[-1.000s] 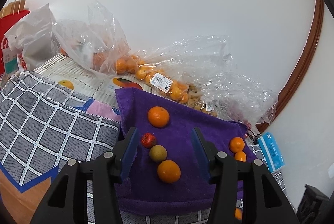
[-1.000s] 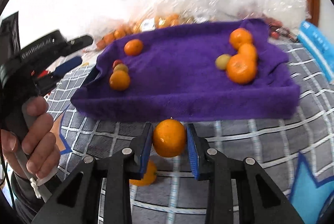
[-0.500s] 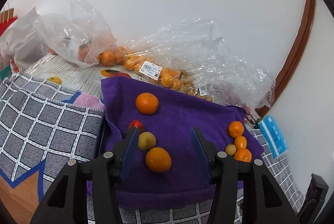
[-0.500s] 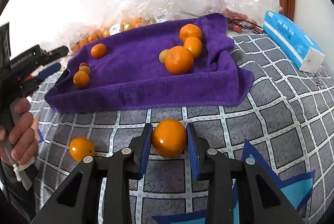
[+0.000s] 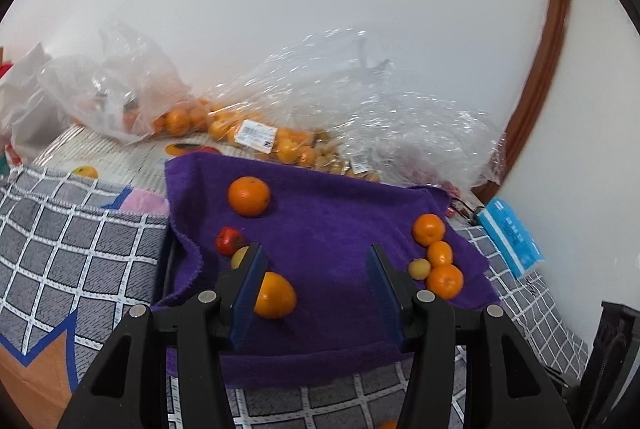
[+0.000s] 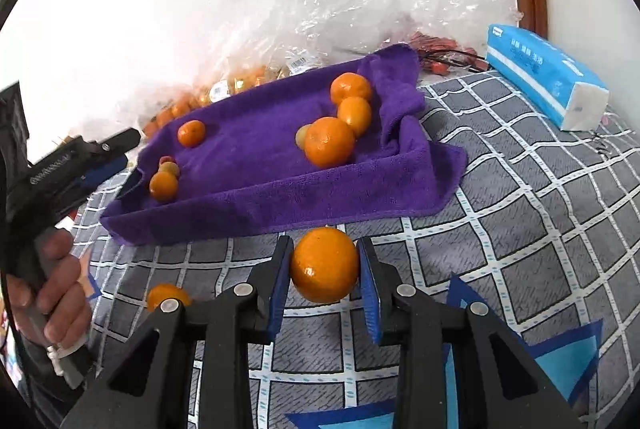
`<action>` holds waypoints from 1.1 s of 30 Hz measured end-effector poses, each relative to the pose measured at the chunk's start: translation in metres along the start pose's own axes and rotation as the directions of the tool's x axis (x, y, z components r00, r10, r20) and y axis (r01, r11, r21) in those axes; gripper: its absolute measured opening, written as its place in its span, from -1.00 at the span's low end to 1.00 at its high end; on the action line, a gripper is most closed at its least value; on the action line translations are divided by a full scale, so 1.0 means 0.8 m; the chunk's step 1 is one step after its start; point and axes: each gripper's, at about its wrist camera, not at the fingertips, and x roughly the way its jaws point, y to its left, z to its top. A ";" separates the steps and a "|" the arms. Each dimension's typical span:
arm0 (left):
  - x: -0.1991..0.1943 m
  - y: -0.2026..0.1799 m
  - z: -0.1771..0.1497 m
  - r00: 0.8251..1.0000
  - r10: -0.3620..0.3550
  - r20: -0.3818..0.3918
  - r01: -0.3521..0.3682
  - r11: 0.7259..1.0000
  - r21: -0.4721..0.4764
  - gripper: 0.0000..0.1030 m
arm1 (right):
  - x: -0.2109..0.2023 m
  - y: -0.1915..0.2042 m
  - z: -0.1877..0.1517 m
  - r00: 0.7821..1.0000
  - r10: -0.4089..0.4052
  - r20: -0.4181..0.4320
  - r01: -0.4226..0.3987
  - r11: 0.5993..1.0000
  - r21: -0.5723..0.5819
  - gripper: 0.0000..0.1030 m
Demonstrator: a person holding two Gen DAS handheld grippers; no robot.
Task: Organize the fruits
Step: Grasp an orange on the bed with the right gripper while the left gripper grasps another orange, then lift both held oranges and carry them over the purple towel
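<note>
A purple towel lies over a tray on the checked cloth and holds several fruits. My right gripper is shut on an orange and holds it in front of the towel's near edge. My left gripper is open and empty over the towel's near left part, an orange beside its left finger. A red fruit and a yellowish fruit lie just beyond. A cluster of oranges sits at the towel's right. One loose orange lies on the cloth.
Clear plastic bags of small oranges lie against the wall behind the towel. A blue tissue pack lies at the right on the checked cloth. The hand with the left gripper shows at the left of the right wrist view.
My right gripper, still holding the orange, has swung right along the towel's front. My left gripper has moved right over the towel, so the fruits now sit near its left finger.
</note>
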 end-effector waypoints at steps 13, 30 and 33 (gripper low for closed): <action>-0.029 -0.052 -0.022 0.986 -0.027 -0.162 0.058 0.980 0.188 -0.03 | -0.017 -0.007 0.002 0.997 -0.026 0.076 0.024 0.999 0.021 -0.38; -0.006 -0.066 -0.107 0.924 -0.070 -0.377 0.157 0.966 0.207 -0.34 | -0.026 -0.020 0.005 0.989 -0.078 0.126 0.070 0.995 0.066 -0.37; -0.010 -0.061 -0.108 0.930 -0.086 -0.358 0.164 0.968 0.192 -0.37 | -0.026 -0.023 0.004 0.989 -0.081 0.122 0.072 0.995 0.075 -0.37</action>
